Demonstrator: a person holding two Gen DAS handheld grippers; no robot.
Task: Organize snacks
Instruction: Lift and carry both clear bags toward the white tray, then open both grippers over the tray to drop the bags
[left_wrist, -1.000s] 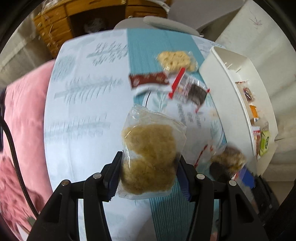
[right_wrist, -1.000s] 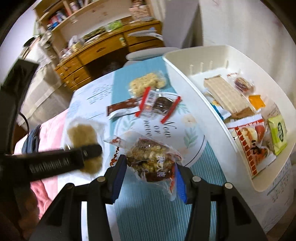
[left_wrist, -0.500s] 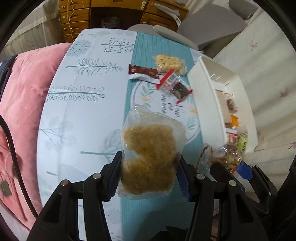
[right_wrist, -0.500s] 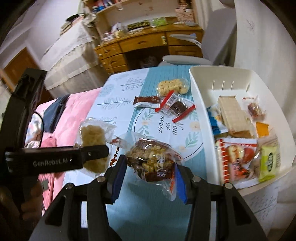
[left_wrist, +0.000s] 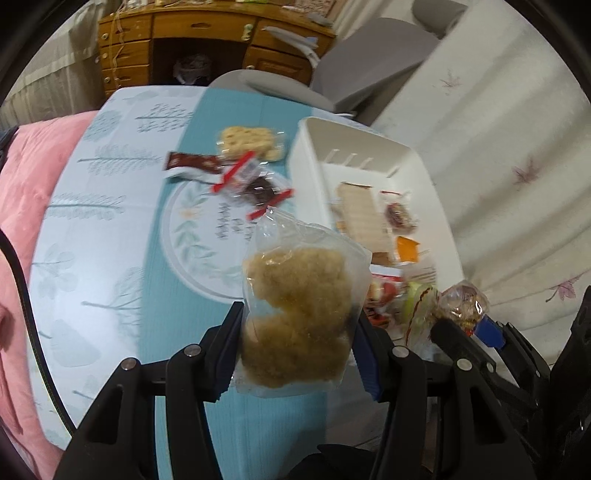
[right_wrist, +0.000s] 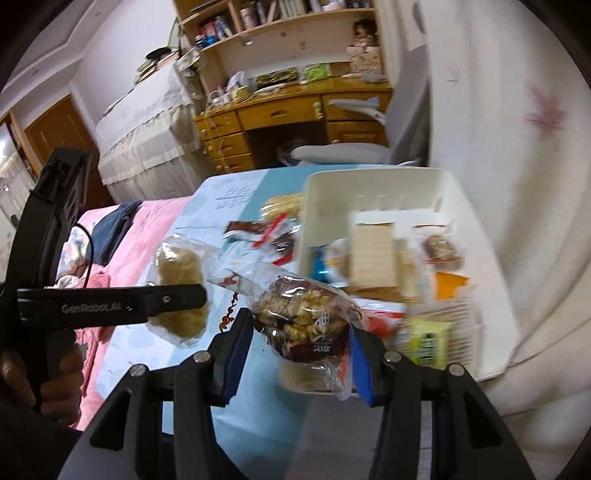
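Jaws on both grippers are clamped on snack bags, neither bag touching the counter (left_wrist: 110, 258). White bin (left_wrist: 306, 155) sits at the counter's right side, ahead and to the right of both grippers, open top, already holding a wafer pack (right_wrist: 371, 254), an orange packet (right_wrist: 448, 284) and other wrappers. Right gripper (right_wrist: 301, 354) is the nearer one: its mixed-nut bag (right_wrist: 303, 321) hangs at the bin's near-left corner, looks partly over the rim, blur makes it hard to be sure. Left gripper (left_wrist: 299, 350) holds the clear bag of golden floss-like snack (left_wrist: 299, 314) upright, long axis pointing away from the jaws, over the teal runner just left of the bin wall. Judgement: right should release first, left then needs to cross rightward over the rim. Loose on the counter beyond: cracker pack (left_wrist: 249, 142), brown bar (left_wrist: 192, 162), red-edged packet (left_wrist: 255, 184).
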